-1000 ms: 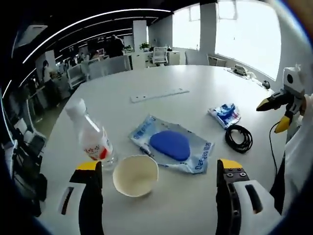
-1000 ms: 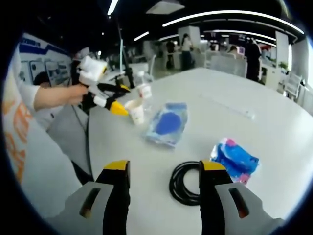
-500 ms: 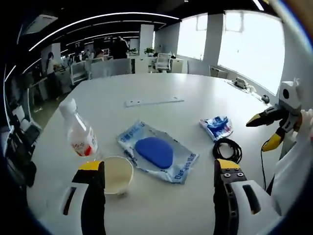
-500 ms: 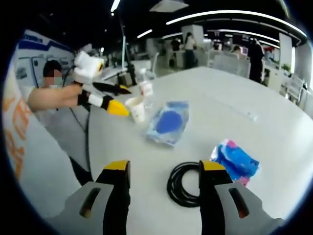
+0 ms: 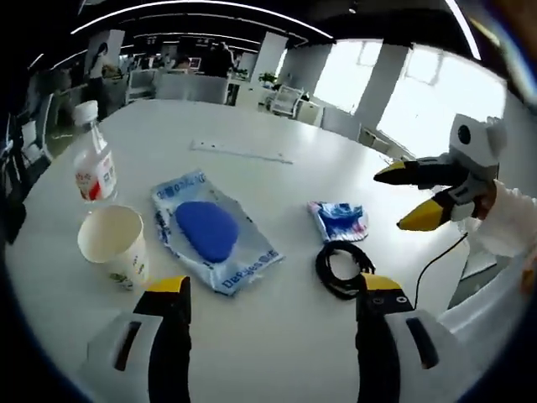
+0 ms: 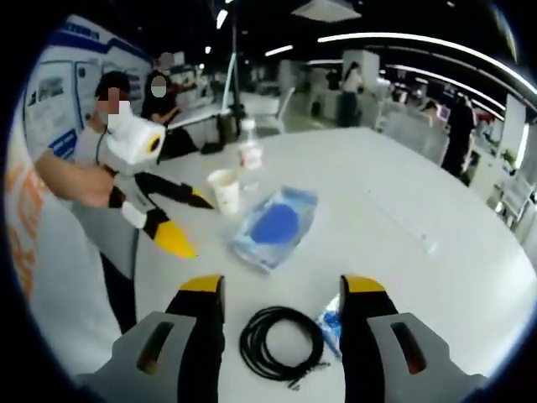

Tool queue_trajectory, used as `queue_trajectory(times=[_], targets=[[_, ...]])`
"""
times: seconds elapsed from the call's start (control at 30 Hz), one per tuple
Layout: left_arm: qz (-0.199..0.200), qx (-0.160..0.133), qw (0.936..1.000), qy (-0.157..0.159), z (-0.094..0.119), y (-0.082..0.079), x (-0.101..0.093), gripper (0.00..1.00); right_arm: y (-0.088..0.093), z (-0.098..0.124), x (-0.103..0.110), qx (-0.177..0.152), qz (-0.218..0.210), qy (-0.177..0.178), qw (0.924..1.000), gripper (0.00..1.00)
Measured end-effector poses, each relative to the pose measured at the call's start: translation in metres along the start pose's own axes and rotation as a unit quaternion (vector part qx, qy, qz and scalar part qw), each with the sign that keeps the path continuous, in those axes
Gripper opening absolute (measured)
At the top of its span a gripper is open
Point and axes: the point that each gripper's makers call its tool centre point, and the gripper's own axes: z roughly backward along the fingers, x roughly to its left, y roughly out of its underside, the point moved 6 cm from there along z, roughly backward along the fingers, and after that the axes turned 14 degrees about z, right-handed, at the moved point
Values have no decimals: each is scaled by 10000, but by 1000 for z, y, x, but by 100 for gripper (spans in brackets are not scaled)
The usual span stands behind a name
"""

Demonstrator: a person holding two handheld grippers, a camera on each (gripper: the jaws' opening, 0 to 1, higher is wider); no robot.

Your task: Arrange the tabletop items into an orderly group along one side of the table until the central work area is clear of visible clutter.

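On the round white table [image 5: 277, 336] lie a clear bottle [image 5: 94, 164], a paper cup [image 5: 113, 243], a large blue packet with a blue pad [image 5: 210, 231], a small blue packet [image 5: 338, 220] and a black cable coil [image 5: 344, 267]. My left gripper [image 5: 274, 290] hangs open above the near edge, with nothing between its fingers. My right gripper [image 5: 393, 200] is held open in the air to the right of the small packet. In the right gripper view, that gripper [image 6: 282, 290] stands open just short of the cable coil [image 6: 281, 342]. The left gripper [image 6: 191, 225] hovers open near the cup [image 6: 225, 189].
A thin white strip [image 5: 239, 152] lies further in on the table. A person [image 6: 84, 180] holding the left gripper stands at the table's edge. Office desks and chairs [image 5: 285, 99] fill the room beyond. The far half of the table [image 6: 419, 168] is bare.
My left gripper has swung right, away from the cup and bottle. My right gripper has drawn closer over the cable coil. The table items lie where they were.
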Motion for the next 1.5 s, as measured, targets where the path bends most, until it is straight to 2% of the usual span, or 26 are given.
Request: queue_trajectory(times=[0.03, 0.1, 0.23, 0.37, 0.5, 0.53, 0.63, 0.67, 0.77, 0.87, 0.93, 1.07, 1.2, 1.23, 1.33, 1.4, 1.5], targets=[[340, -20, 9994, 21, -1, 2, -2, 80, -3, -1, -4, 21, 129, -28, 9999, 53], [716, -62, 9974, 64, -2, 4, -2, 79, -10, -3, -15, 24, 424, -121, 9990, 52], [923, -81, 9957, -73, -8, 7, 7, 79, -25, -9, -34, 67, 954, -202, 9952, 52], [1671, -171, 9858, -98, -14, 9, 12, 75, -40, -23, -58, 15, 1028, -208, 9945, 51], [1794, -174, 9835, -131, -19, 11, 21, 74, -59, -41, -74, -138, 1012, -358, 9941, 51], [1871, -198, 9820, -177, -20, 11, 23, 74, -63, -45, -76, -136, 1117, -415, 9928, 51], [2217, -232, 9747, -178, -24, 13, 27, 73, -72, -61, -86, 34, 1791, -655, 9816, 52], [2282, -231, 9731, -188, -26, 13, 28, 72, -73, -66, -88, 85, 1901, -694, 9793, 51], [2398, -174, 9704, -217, -34, 15, 33, 70, -77, -84, -98, 155, 1832, -844, 9793, 49], [2570, -225, 9657, -288, -38, 14, 38, 66, -86, -103, -98, -12, 1443, -1055, 9839, 48], [2714, -276, 9616, -316, -40, 14, 40, 63, -91, -120, -98, -43, 1440, -1189, 9824, 47], [2843, -250, 9579, -305, -44, 15, 43, 54, -92, -161, -96, 213, 1693, -1474, 9743, 47], [2866, -267, 9572, -306, -47, 14, 47, 45, -91, -199, -93, 382, 1616, -1655, 9721, 45], [2894, -275, 9563, -308, -47, 15, 48, 43, -90, -203, -92, 406, 1617, -1669, 9718, 44], [3072, -350, 9505, -322, -48, 16, 51, 39, -83, -227, -87, 569, 1781, -1821, 9654, 43], [3101, -366, 9494, -324, -48, 17, 53, 34, -82, -236, -84, 462, 1821, -1896, 9637, 42], [3252, -401, 9442, -330, -49, 23, 61, 26, -78, -248, -83, 566, 2164, -2059, 9527, 39]])
